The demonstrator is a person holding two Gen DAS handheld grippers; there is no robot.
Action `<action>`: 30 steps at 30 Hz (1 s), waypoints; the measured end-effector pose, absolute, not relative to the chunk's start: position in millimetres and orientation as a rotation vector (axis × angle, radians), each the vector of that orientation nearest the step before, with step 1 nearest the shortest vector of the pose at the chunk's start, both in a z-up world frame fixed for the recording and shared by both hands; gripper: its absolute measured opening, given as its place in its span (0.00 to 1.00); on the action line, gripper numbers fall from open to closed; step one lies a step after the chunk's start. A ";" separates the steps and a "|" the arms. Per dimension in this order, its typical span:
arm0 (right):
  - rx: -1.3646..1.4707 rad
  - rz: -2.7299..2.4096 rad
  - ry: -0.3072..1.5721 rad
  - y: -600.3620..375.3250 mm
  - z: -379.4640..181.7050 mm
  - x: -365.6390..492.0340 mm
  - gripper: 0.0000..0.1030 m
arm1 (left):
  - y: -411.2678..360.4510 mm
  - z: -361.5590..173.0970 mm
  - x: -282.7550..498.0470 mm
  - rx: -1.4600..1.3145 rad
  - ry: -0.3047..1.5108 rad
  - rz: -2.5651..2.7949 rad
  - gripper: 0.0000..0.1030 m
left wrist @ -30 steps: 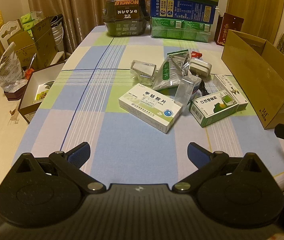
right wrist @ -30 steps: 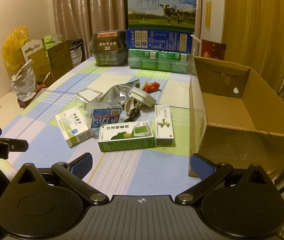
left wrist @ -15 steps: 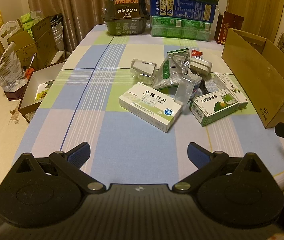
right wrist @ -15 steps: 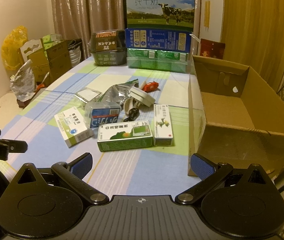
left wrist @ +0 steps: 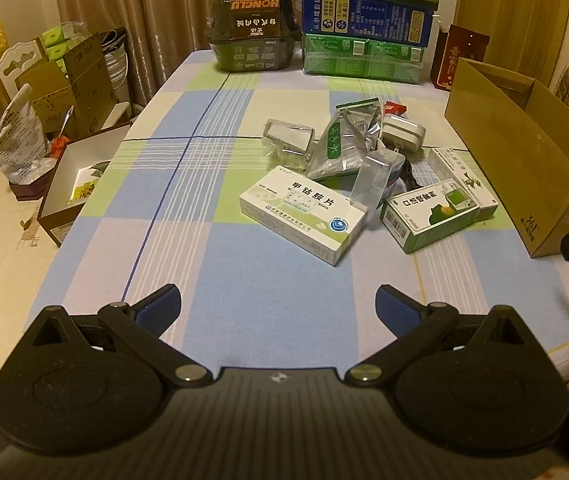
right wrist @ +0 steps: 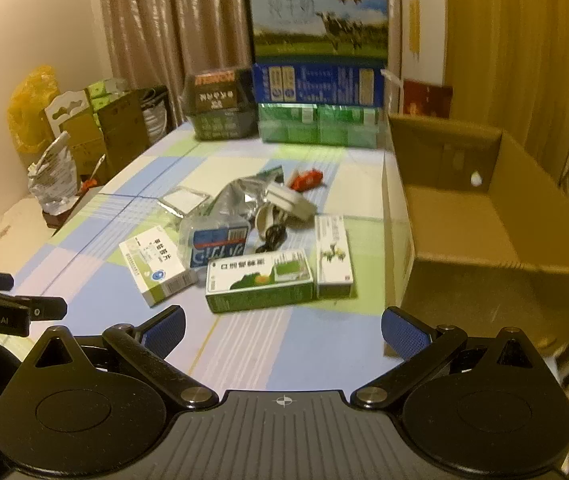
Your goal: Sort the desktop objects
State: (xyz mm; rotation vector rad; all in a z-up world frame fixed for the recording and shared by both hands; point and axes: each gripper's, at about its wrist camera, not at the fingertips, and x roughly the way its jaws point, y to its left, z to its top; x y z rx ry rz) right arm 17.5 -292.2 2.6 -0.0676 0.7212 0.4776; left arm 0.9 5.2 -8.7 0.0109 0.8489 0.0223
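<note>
A pile of small objects lies mid-table: a white medicine box [left wrist: 304,214] [right wrist: 157,265], a green-and-white box [left wrist: 430,214] [right wrist: 258,280], a narrow white box [right wrist: 333,255], a clear-wrapped blue pack [right wrist: 214,241], a silver foil pouch [left wrist: 340,144], a white charger [left wrist: 402,133] with black cable, a clear plastic case [left wrist: 289,140] and a small red item [right wrist: 305,179]. An open cardboard box [right wrist: 484,216] stands at the right. My left gripper [left wrist: 278,310] and right gripper [right wrist: 282,330] are both open and empty, short of the pile.
Stacked milk cartons [right wrist: 318,76] and a dark food tub [left wrist: 252,32] stand at the table's far end. Left of the table are a white open box [left wrist: 72,176], bags and cardboard. The checked tablecloth [left wrist: 204,160] ends close behind my grippers.
The right gripper has moved forward and slightly up toward the pile, with motion blur. The left gripper has barely moved. Both stay open.
</note>
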 end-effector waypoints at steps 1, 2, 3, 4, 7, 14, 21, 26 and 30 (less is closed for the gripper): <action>-0.052 0.481 0.735 -293.3 2.6 19.3 0.98 | 6.1 -7.9 1.1 0.008 0.850 0.021 0.99; -0.036 0.487 0.744 -294.0 3.5 21.0 0.98 | 6.5 -7.1 1.5 0.003 0.851 0.022 0.99; -0.020 0.494 0.745 -294.7 5.4 22.1 0.98 | 7.9 -6.3 1.5 -0.005 0.850 0.021 0.99; -0.010 0.503 0.738 -294.4 8.4 22.5 0.98 | 9.1 -5.4 1.6 -0.013 0.850 0.020 0.99; -0.006 0.528 0.670 -292.7 21.5 20.3 0.98 | 12.9 -3.2 1.5 -0.039 0.851 0.014 0.99; -0.031 0.550 0.545 -283.9 23.4 18.1 0.98 | 16.9 4.4 1.5 -0.083 0.844 -0.009 0.99; -0.015 0.575 0.576 -270.5 19.9 33.4 0.98 | 23.2 9.1 15.7 -0.020 0.841 -0.050 0.99; -0.063 0.595 0.612 -257.0 13.0 48.8 0.98 | 23.9 7.1 33.2 0.107 0.830 -0.196 0.99; -0.150 0.631 0.623 -243.8 4.0 58.0 0.98 | 26.3 0.6 49.7 0.203 0.818 -0.275 0.99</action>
